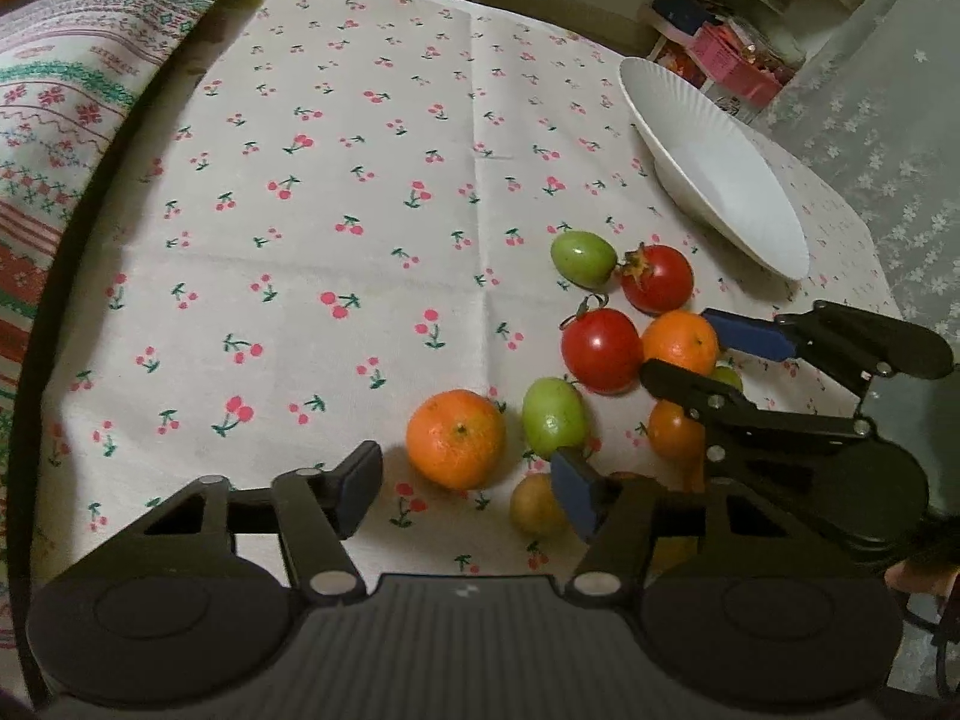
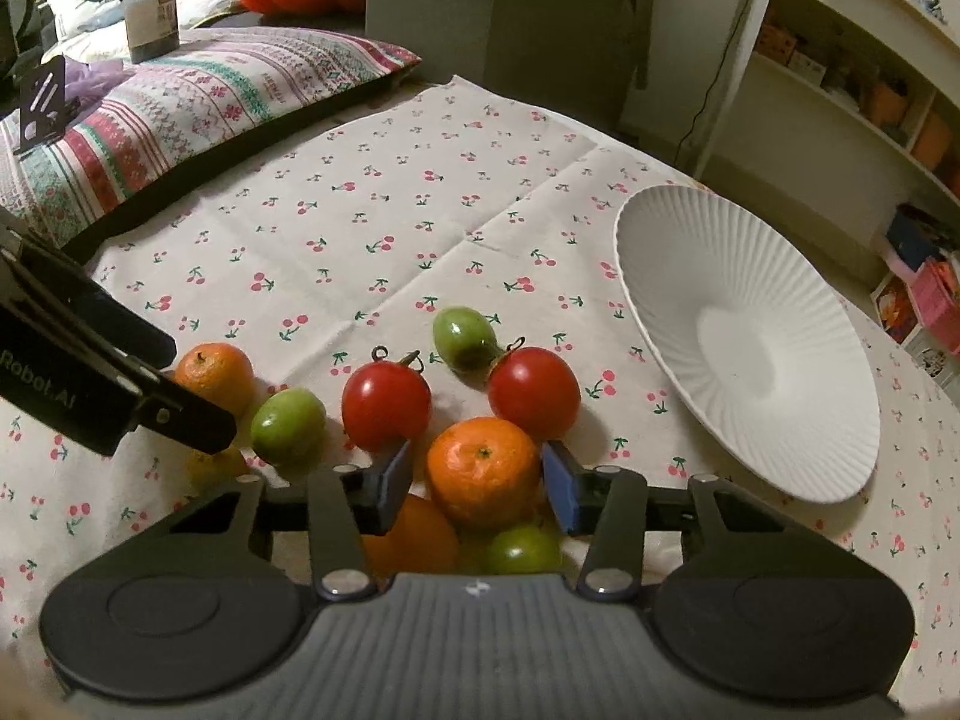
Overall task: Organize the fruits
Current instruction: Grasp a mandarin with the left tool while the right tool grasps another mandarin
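Note:
A pile of fruit lies on the cherry-print tablecloth [image 1: 360,210]. My left gripper [image 1: 468,489] is open just in front of a mandarin [image 1: 456,439], with a green fruit [image 1: 553,417] and a yellowish fruit [image 1: 536,504] by its right finger. My right gripper [image 2: 480,480] is open with its jaws on either side of another mandarin [image 2: 483,471], not closed on it. Two red tomatoes [image 2: 386,405] [image 2: 534,394] and a green fruit [image 2: 463,336] lie beyond it. A white ribbed plate [image 2: 750,336] stands empty to the right; it also shows in the left wrist view [image 1: 714,174].
A patterned cushion [image 2: 180,102] lies along the table's far left edge. Shelves with boxes [image 2: 870,90] stand at the right beyond the table. A third mandarin [image 2: 411,540] and a green fruit [image 2: 522,549] lie under my right gripper.

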Demonstrator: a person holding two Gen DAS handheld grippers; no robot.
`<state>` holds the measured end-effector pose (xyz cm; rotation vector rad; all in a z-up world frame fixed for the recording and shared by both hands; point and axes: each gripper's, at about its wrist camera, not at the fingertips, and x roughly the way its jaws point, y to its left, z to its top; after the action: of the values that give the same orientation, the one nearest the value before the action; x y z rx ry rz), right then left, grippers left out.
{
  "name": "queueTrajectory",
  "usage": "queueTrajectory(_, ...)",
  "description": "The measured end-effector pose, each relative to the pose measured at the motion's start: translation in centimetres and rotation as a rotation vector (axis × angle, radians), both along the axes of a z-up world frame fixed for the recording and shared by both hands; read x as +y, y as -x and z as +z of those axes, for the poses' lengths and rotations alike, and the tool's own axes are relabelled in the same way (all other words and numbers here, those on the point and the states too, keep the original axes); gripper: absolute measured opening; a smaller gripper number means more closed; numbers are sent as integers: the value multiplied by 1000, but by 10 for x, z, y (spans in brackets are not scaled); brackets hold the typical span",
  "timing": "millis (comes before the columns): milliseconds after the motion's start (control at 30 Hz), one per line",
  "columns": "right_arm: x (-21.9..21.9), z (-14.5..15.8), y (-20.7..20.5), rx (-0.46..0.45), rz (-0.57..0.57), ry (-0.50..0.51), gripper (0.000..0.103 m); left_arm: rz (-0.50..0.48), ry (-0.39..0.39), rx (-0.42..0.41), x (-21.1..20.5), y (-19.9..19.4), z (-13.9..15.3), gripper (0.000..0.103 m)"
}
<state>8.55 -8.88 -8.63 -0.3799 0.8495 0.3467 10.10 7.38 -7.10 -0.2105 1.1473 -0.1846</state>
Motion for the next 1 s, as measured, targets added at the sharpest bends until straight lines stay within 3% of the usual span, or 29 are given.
queueTrajectory(167, -2, 1, 1, -1, -9, -22, 39, -23, -39, -8, -6, -1, -3, 18)
queueTrajectory(667, -11, 12, 8, -2, -16, -92, 38, 3, -6, -41, 0, 0, 7, 16)
queueTrajectory(1000, -30, 32, 6, -31, -49, -158, 38, 4, 77, -119, -8, -3, 31, 16)
